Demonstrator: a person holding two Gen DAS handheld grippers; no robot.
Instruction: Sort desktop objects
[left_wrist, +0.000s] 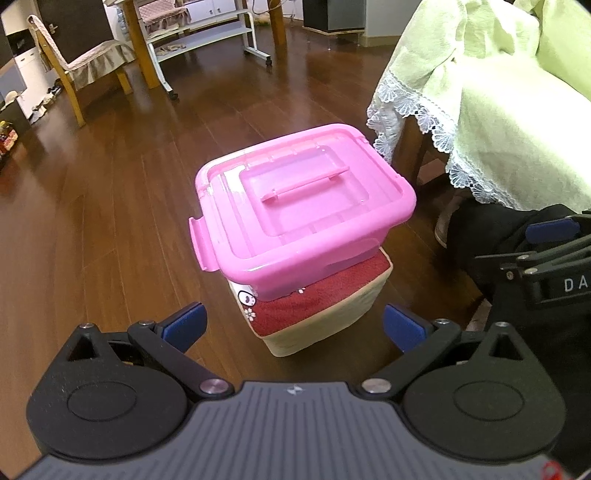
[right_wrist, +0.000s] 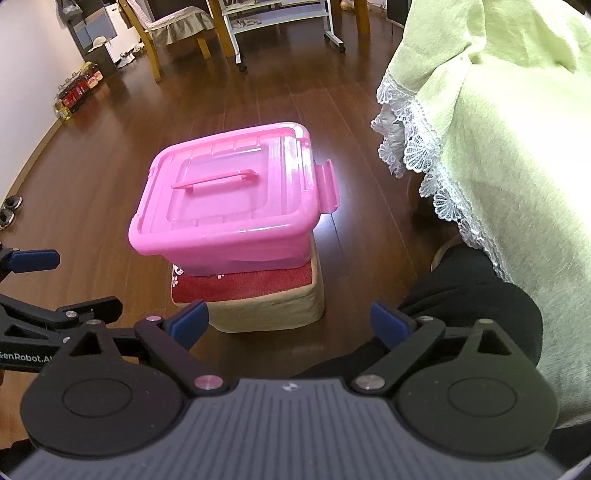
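Left wrist: both grippers, left gripper (left_wrist: 293, 325) and right gripper (right_wrist: 290, 321), hover wide apart (empty) before pink box (left_wrist: 303, 206).

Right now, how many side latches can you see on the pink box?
2: one latch on the pink box's left end, one latch on its right end. Others may be hidden.

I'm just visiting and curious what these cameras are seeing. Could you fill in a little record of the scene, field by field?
Main item: pink storage box, lid on, handle lying flat
Side latch: flipped outward
Box rests on: red-topped cushioned stool
Floor: dark wood boards
Nearby: green lace-edged cloth, to the right
Left gripper: jaws wide apart, holding nothing
Right gripper: jaws wide apart, holding nothing
Contact with box: none
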